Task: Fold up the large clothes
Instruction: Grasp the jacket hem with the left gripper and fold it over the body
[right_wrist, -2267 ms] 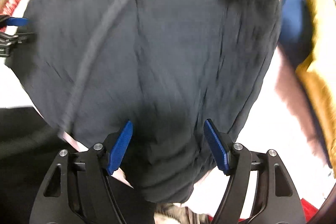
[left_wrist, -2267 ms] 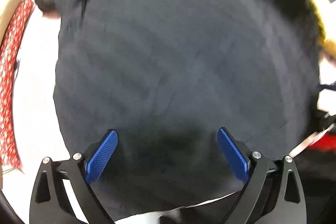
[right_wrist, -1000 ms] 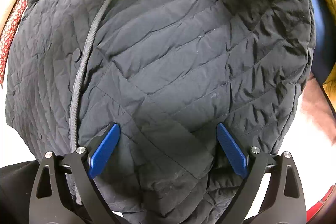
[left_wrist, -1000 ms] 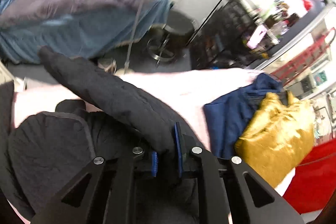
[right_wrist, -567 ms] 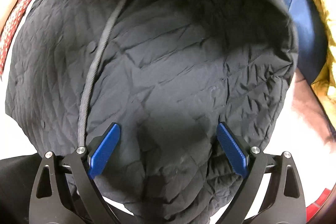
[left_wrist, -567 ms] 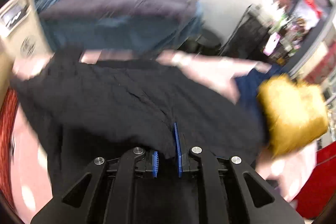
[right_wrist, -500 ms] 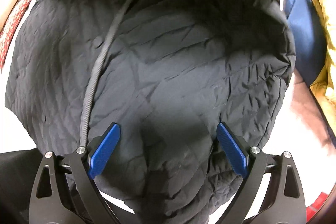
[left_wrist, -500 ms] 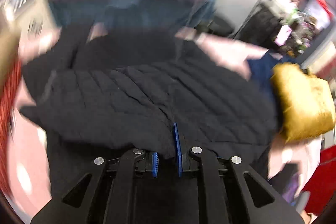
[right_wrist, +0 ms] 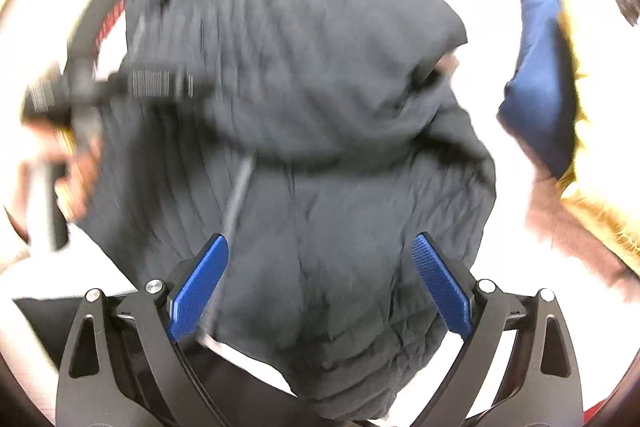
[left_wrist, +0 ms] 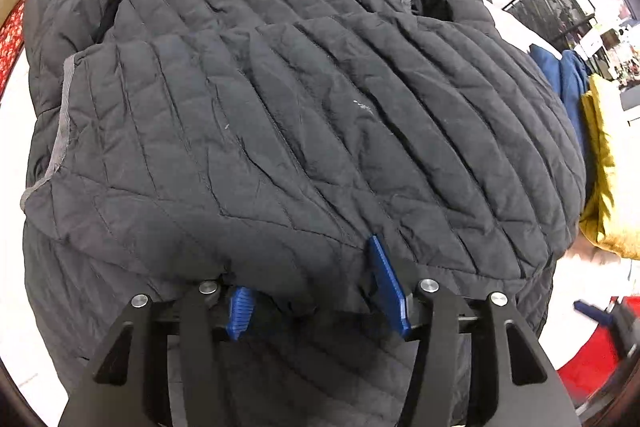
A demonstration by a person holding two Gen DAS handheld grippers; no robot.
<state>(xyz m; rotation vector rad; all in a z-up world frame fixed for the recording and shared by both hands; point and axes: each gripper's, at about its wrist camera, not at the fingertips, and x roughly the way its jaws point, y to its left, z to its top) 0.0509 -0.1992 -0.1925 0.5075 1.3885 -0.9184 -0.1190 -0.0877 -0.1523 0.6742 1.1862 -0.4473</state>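
Note:
A black quilted jacket [left_wrist: 312, 131] with grey trim lies on the white table, one flap folded over its body. My left gripper [left_wrist: 316, 291] is low over the near edge of that flap, jaws partly apart with the edge of the fabric lying between the blue pads; it no longer pinches the cloth. My right gripper [right_wrist: 320, 279] is wide open and empty above the jacket [right_wrist: 320, 115], near its lower hem. The right wrist view is blurred; the left gripper's body [right_wrist: 76, 95] and a hand show at its left.
A navy garment [left_wrist: 568, 87] and a gold one [left_wrist: 608, 187] lie to the right of the jacket; both also show in the right wrist view [right_wrist: 540, 91]. Red patterned cloth [left_wrist: 10, 39] is at the left edge. A black rack [left_wrist: 556, 7] stands behind.
My left gripper carried the sleeve flap over the jacket, laid it down and opened. My right gripper stayed open and pulled back a little.

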